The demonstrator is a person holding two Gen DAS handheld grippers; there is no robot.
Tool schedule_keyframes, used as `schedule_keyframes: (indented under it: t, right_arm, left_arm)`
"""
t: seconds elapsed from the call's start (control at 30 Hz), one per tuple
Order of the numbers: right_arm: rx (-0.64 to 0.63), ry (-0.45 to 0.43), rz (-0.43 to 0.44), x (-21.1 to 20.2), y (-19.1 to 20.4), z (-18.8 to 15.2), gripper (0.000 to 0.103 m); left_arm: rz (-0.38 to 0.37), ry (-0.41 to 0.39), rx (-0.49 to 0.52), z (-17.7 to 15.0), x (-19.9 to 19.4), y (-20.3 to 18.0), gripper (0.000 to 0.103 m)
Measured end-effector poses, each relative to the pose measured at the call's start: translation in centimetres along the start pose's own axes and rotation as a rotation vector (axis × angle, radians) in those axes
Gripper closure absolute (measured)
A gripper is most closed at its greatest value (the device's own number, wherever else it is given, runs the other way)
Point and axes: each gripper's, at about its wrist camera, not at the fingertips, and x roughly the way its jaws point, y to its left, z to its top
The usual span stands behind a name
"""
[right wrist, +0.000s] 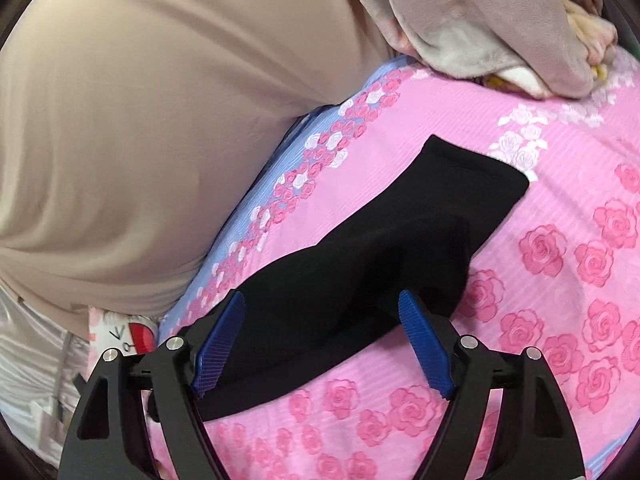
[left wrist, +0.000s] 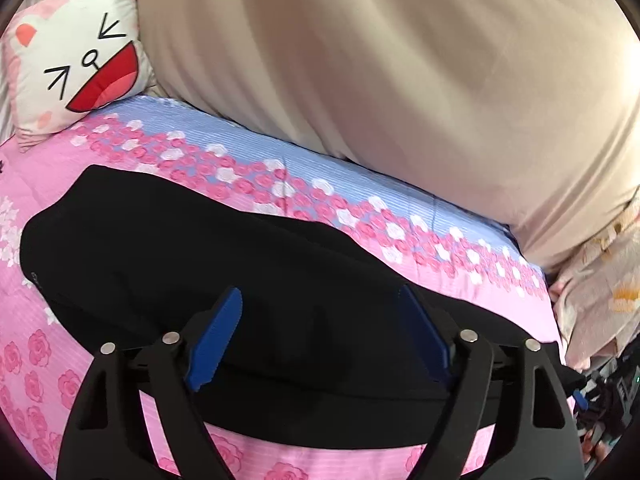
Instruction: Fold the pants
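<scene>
Now the black pants (left wrist: 192,248) lie folded flat on the pink rose-print bedsheet (left wrist: 48,360), spanning the middle and lower part of the left wrist view. Both the left gripper (left wrist: 320,336) and the right gripper (right wrist: 322,340) stand spread wide above the cloth, nothing pinched between their blue pads (right wrist: 220,344). Bare sheet shows below and to the right of the pants in the right wrist view. A beige pillow (left wrist: 400,80) crowds the upper frame, with a cartoon cushion (left wrist: 76,56) at upper left.
</scene>
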Motion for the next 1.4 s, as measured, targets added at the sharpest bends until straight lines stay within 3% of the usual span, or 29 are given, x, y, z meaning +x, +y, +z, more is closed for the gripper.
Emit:
schedule_keyframes:
  t: [0.2, 0.43, 0.47, 0.53, 0.57, 0.67, 0.77, 0.87, 0.97, 1.03, 1.17, 1.2, 1.23, 1.27, 1.3, 1.4]
  right_arm:
    - [0.073, 0.025, -0.034, 0.2, -1.0, -0.3, 0.025]
    - [0.160, 0.118, -0.006, 5.6, -1.2, 2.7, 0.026]
    - [0.155, 0.111, -0.014, 6.3, -1.1, 3.4, 0.030]
    - [0.076, 0.080, -0.109, 8.0, -0.5, 5.1, 0.095]
    - [0.038, 0.081, -0.162, 8.6, 0.1, 5.8, 0.095]
    - [-0.043, 0.024, 0.010, 6.8, 3.6, 7.4, 0.096]
    - [-0.217, -0.135, 0.116, 1.9, 7.4, 8.1, 0.098]
    - [-0.215, -0.179, 0.057, 1.4, 4.5, 8.3, 0.098]
    - [-0.004, -0.058, -0.052, 5.2, -3.8, 7.1, 0.097]
    - [0.062, 0.008, -0.143, 6.8, -7.2, 5.3, 0.095]
    - [0.060, -0.004, -0.115, 6.4, -7.2, 4.0, 0.083]
    - [0.042, 0.002, -0.115, 6.6, -6.9, 4.2, 0.070]
    - [0.035, 0.005, -0.114, 6.8, -6.5, 4.2, 0.068]
    - [0.031, 0.009, -0.112, 7.2, -6.4, 4.4, 0.072]
    - [0.017, -0.008, -0.128, 7.2, -6.0, 4.6, 0.095]
    - [-0.083, -0.093, -0.113, 5.5, -3.4, 5.9, 0.098]
  left_arm:
    - [0.045, 0.004, -0.010, -0.3, 0.0, 1.1, 0.016]
    - [0.052, 0.024, -0.017, -0.3, 0.7, 1.9, 0.016]
    - [0.052, 0.022, -0.018, -0.3, 0.7, 2.0, 0.016]
    - [0.061, 0.017, -0.023, -0.2, 0.6, 2.3, 0.016]
    - [0.069, 0.016, -0.031, -0.1, 0.6, 2.5, 0.016]
    - [0.093, 0.004, -0.044, 0.2, 0.2, 3.3, 0.016]
    - [0.133, -0.020, -0.060, 0.4, -0.6, 4.6, 0.016]
    - [0.161, -0.016, -0.088, 0.0, -0.5, 6.0, 0.016]
    - [0.174, 0.036, -0.130, -0.5, 0.7, 7.5, 0.016]
    - [0.170, 0.067, -0.150, -0.8, 1.4, 8.1, 0.016]
    - [0.169, 0.074, -0.155, -0.9, 1.6, 8.3, 0.016]
    - [0.171, 0.071, -0.152, -0.9, 1.6, 8.3, 0.016]
    - [0.172, 0.072, -0.150, -1.0, 1.7, 8.1, 0.016]
    - [0.171, 0.078, -0.152, -1.0, 1.9, 8.0, 0.016]
    - [0.168, 0.085, -0.155, -1.1, 2.0, 8.0, 0.016]
    - [0.163, 0.097, -0.160, -1.3, 2.0, 8.1, 0.016]
